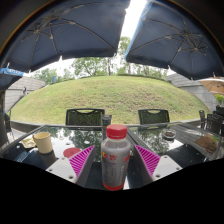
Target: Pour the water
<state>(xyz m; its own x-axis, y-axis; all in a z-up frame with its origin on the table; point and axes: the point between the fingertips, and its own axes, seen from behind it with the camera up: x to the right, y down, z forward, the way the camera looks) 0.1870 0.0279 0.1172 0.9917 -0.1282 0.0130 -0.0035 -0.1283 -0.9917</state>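
Note:
A clear plastic bottle (pixel 116 160) with a red cap and a red-and-white label stands upright on the dark glass table (pixel 180 160). It stands between my fingers, with a narrow gap at each side. The pink pads (pixel 83 160) flank it left and right. My gripper (pixel 115 166) is open about the bottle. A tan paper cup (pixel 43 142) stands on the table to the left, beyond the left finger. The bottle's base is hidden below.
A small red round thing (pixel 72 152) lies near the left finger. Two dark chairs (pixel 84 117) stand at the table's far side. Items crowd the right end of the table (pixel 205 138). Two large umbrellas (pixel 60 35) hang overhead, lawn beyond.

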